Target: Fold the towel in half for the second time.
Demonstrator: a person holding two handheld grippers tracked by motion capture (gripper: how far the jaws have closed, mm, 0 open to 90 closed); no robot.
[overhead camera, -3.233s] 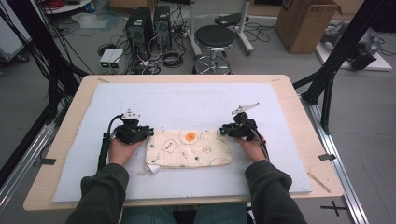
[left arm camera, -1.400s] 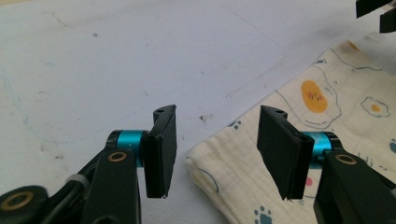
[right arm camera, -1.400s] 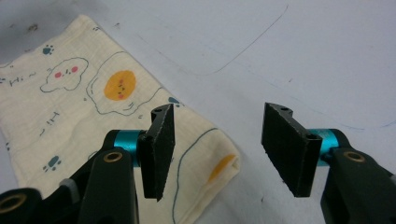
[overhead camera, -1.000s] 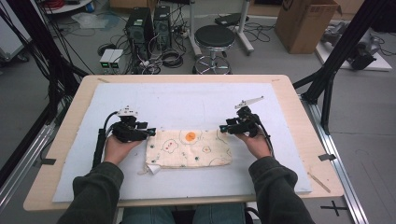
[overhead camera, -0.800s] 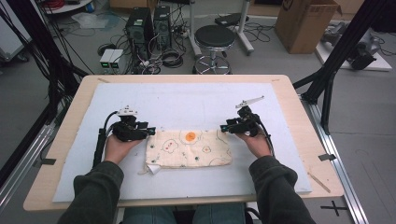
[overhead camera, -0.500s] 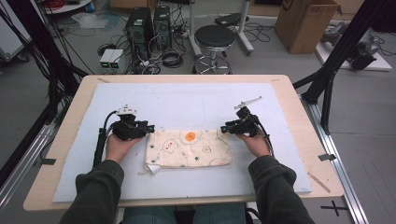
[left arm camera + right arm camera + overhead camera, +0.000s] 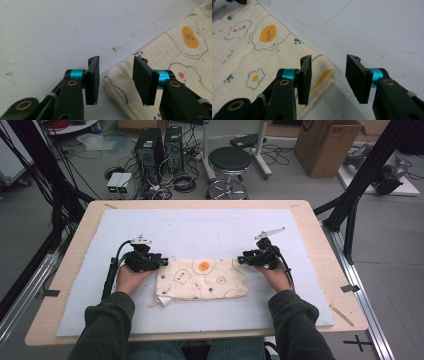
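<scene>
Both tongs stand with jaws apart and nothing between them: my left gripper (image 7: 161,262) sits at the cloth's upper left corner, my right gripper (image 7: 242,259) at its upper right corner, each just off the folded edge. Seen from the left gripper view, the left gripper (image 7: 116,83) frames the rounded corner of the cloth (image 7: 160,67); seen from the right gripper view, the right gripper (image 7: 328,81) hangs just beside the opposite corner of the cloth (image 7: 262,50). I see one folded cream cloth (image 7: 202,279), printed with fried eggs and small paw marks, lying in the lower middle of the high view on a pale blue-white mat (image 7: 200,230), scuffed and faintly stained, which covers most of a wooden table (image 7: 320,235). Beyond the table, at the top of the frame, stand one round black stool (image 7: 230,160), two dark computer towers (image 7: 159,145) amid loose cables, and one cardboard box (image 7: 327,142) at upper right. Black frame posts (image 7: 367,167) cross both upper corners.
</scene>
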